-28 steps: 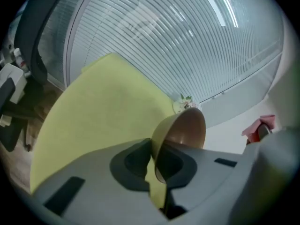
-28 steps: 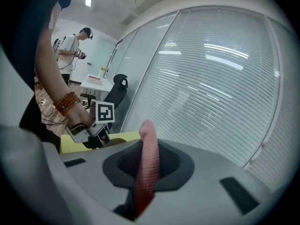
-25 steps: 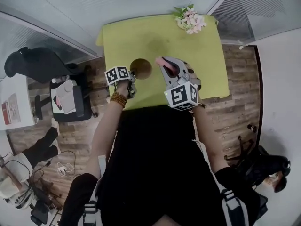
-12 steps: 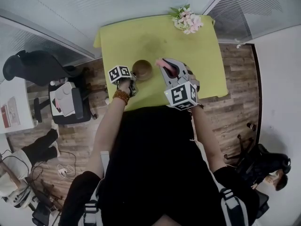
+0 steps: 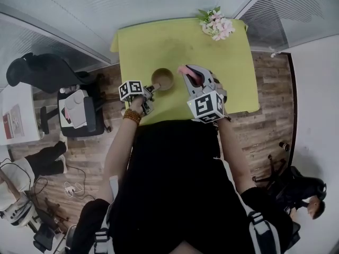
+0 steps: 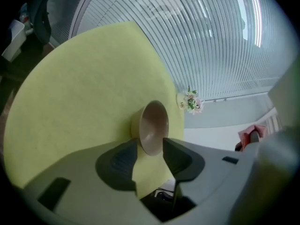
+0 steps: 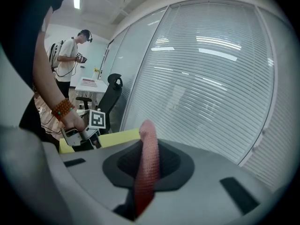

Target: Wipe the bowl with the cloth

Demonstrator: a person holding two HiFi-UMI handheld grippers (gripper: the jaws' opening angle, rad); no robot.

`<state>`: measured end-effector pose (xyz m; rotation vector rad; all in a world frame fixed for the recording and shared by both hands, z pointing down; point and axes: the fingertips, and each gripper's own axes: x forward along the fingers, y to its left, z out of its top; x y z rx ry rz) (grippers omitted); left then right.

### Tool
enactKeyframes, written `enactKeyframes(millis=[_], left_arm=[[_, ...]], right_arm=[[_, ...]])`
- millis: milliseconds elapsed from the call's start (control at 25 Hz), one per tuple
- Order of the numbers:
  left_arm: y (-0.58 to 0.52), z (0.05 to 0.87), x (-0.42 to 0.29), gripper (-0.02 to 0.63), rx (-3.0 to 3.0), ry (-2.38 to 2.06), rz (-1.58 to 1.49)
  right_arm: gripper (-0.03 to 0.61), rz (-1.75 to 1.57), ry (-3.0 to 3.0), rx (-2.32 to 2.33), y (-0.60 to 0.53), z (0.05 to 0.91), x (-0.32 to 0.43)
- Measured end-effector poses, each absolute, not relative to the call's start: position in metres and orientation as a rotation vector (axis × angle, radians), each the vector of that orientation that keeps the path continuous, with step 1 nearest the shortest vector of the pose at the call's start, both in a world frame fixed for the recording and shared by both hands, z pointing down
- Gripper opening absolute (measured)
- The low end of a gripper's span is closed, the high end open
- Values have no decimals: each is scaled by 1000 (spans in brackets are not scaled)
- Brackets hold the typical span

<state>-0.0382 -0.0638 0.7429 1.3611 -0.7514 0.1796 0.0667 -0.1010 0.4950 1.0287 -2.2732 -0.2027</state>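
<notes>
A tan bowl [image 5: 162, 79] stands on the yellow-green table [image 5: 212, 57], near its front edge. My left gripper [image 5: 150, 92] sits just on the near side of it. In the left gripper view its jaws have just been opening and stand apart, and the bowl [image 6: 153, 122] has its near rim in the gap between the dark pads [image 6: 120, 161] without touching them. To the bowl's right, my right gripper [image 5: 188, 74] hangs above the table, shut on a pink cloth [image 7: 147, 165] that sticks up between its jaws.
A small pot of flowers [image 5: 216, 23] stands at the table's far right corner. Glass walls with blinds run behind the table. A black office chair [image 5: 79, 107] with papers stands left of the table. Far off in the right gripper view stands a person [image 7: 69, 55].
The left gripper's jaws have come apart and drawn back a little from the bowl. The bowl, dark and tilted before, now sits level showing its pale inside. The right gripper has kept still.
</notes>
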Motion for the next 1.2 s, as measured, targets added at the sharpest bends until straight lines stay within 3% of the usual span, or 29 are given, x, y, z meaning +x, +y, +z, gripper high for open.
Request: enactKeyframes(millis=[160,400,760,1000,1200], left_arm=[[-48,715,-47,161,1470,-708,222],[-93,625,-66,156,2144,-974,530],[-141,447,-85,91,2538,-1655,223],[-133,408,-91,36,2498,-1858,40],[-130,407,-86,28,2488,-1912,35]], right_arm=[[37,-199,-2299,1025,-106,489,63],[38,-204,-2357,1013,-124,483,50],[37,-149,-2617,1225,-140,424,22],[37,-128,-2753,1449,-137,387,26],[37,-67,-2751,1485,-136,392,20]])
